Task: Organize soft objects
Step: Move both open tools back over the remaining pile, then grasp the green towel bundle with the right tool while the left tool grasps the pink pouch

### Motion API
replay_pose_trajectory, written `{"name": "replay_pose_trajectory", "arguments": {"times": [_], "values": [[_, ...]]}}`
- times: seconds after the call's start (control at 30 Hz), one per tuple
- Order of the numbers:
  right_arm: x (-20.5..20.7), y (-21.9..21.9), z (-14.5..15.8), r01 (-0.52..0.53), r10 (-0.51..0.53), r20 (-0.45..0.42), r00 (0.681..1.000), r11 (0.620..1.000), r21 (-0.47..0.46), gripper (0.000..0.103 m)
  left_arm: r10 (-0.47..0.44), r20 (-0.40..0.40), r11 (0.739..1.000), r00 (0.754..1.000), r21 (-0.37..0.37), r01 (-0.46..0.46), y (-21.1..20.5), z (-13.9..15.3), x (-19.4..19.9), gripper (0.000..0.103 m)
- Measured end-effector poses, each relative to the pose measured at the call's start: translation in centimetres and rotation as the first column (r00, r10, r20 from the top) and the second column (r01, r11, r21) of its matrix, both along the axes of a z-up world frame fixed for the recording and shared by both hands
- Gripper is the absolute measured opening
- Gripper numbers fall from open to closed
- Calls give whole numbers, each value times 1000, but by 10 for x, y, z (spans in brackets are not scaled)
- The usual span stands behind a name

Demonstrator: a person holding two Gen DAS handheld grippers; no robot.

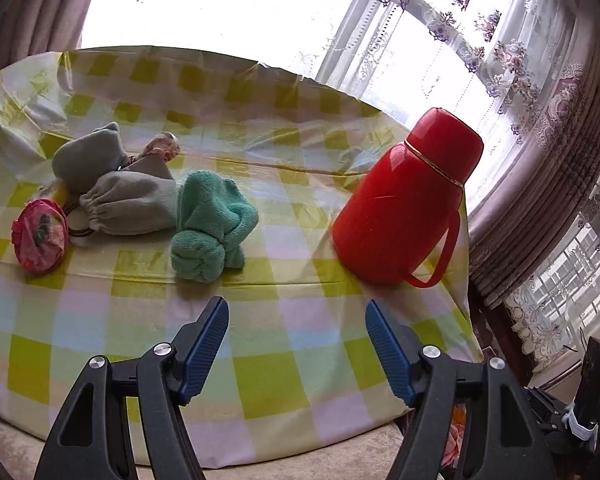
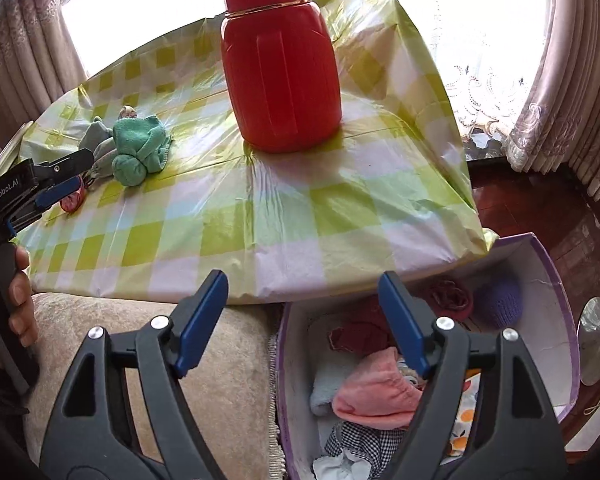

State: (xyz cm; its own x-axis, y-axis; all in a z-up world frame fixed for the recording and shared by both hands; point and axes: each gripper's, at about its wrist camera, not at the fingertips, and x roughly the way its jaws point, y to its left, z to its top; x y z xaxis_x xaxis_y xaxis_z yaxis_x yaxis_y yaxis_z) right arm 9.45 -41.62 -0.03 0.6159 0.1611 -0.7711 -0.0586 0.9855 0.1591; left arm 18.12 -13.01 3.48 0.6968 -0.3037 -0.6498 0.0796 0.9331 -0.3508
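Both claws gaping, empty: left claw (image 1: pixel 296 320) aimed at teal towel (image 1: pixel 210 226); right claw (image 2: pixel 304 292) over storage box (image 2: pixel 556 280). Risk: red thermos (image 1: pixel 404 200) being knocked during reach.

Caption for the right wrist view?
Open right gripper above box of soft items; green towel on table.

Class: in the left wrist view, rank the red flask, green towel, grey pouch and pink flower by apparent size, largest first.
1. Red flask
2. Grey pouch and green towel: look alike, no ranking
3. Pink flower
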Motion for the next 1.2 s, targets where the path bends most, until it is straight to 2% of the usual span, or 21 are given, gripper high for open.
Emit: {"name": "replay_pose_trajectory", "arguments": {"times": [0.2,0.37,0.57,0.87,1.2], "values": [[25,44,5,-49,49,23,999,999,22,81,168,-17,986,986,-14,-168,66,-8,5,72],[46,80,11,-79,77,52,996,996,31,84,297,-52,954,953,-30,-299,113,-17,7,72],[78,126,9,-124,123,62,990,992,22,85,391,-107,917,914,-39,-397,156,-31,10,72],[114,177,1,-163,163,64,985,987,1,86,445,-160,889,881,-37,-456,192,-50,27,80],[151,218,-17,-188,190,49,981,982,-33,89,464,-218,884,859,53,-464,202,-78,71,84]]}}
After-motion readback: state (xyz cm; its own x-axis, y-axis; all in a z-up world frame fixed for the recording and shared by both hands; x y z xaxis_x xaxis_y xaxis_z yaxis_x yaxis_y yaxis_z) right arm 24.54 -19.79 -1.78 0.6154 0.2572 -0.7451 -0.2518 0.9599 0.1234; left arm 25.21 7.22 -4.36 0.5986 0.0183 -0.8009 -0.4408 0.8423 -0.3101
